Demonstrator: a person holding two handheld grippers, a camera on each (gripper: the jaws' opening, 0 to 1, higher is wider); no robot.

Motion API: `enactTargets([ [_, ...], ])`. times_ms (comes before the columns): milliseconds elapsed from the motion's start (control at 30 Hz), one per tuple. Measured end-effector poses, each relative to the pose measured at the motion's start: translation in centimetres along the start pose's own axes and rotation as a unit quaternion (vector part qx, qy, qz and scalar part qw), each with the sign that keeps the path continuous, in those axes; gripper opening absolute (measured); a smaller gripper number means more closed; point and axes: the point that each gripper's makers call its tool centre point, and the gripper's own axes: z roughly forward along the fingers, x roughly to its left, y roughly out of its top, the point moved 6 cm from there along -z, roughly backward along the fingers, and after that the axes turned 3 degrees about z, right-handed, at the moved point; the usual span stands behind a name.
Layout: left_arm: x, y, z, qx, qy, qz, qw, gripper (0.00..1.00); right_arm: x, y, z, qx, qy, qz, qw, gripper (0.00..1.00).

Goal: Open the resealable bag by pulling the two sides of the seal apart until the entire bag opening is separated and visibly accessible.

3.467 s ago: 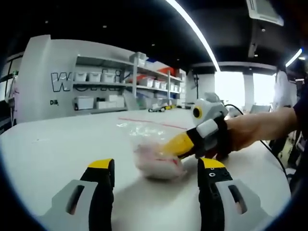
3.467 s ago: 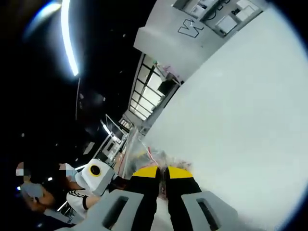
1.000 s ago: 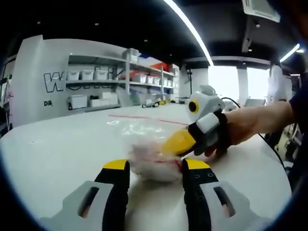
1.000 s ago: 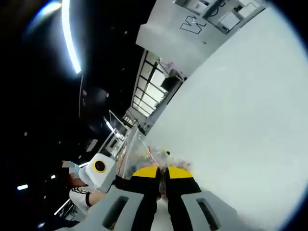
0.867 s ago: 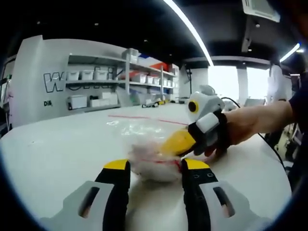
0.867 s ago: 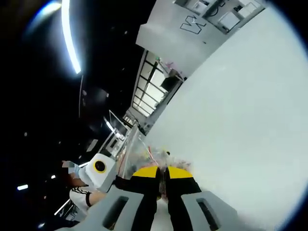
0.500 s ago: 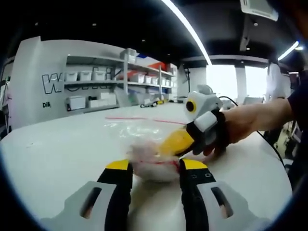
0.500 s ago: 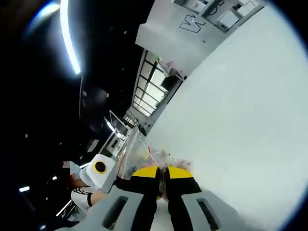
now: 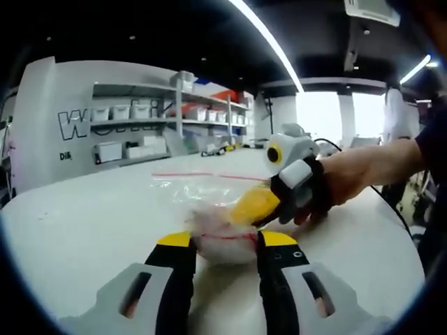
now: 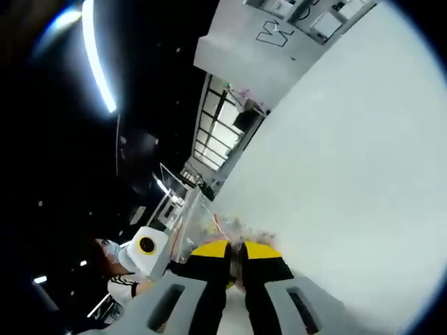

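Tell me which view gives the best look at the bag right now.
The left gripper view. The bag lies on the white table there, between the left gripper's open jaws, with the right gripper clamped on its edge. The right gripper view offers just a sliver of clear film past its own shut jaws.

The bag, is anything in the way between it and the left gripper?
Nothing visible. The left gripper is open, with the bag right at its tips, on the table. The right gripper is shut on the bag from the far side, out of the left one's path.
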Motion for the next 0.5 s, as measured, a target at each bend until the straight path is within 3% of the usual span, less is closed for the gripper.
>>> enactTargets([
  [500, 0.03, 0.04, 0.04, -0.001, -0.002, 0.001, 1.0, 0.31, 0.06, 0.11, -0.15, 0.002, 0.011, -0.002, 0.9999, 0.06],
])
